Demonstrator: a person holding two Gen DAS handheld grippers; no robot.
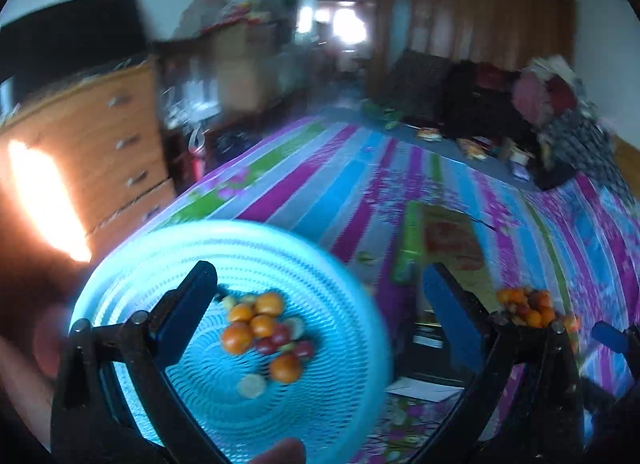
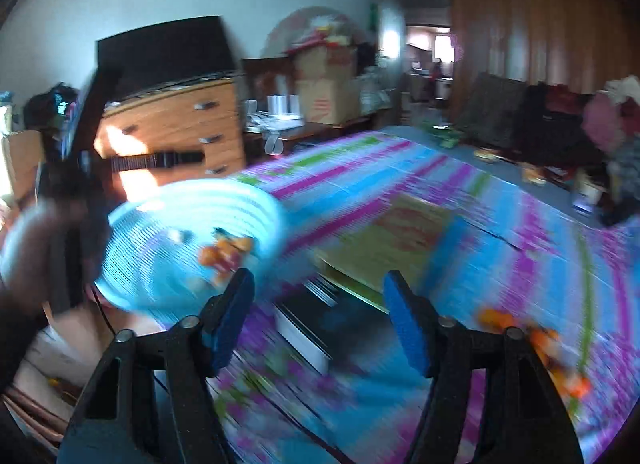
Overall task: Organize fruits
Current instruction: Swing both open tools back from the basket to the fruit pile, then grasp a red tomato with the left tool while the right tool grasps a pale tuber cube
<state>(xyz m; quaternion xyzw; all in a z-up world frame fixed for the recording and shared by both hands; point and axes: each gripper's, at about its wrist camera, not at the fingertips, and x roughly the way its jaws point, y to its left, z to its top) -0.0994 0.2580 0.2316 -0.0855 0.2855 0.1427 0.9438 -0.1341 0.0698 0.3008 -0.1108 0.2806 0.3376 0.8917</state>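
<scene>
Both claws stand wide with nothing between their pads: the left claw (image 1: 320,304) hangs over the blue mesh basket (image 1: 160,264), where tangerines and small red fruits (image 1: 262,328) sit bunched at its middle. The right claw (image 2: 320,320) hangs over the striped bedspread (image 2: 500,224). The loose pile of fruit (image 2: 536,348) lies on the bedspread to the right of both claws, just beside the right one, so I would judge the right hand better placed to pick next.
</scene>
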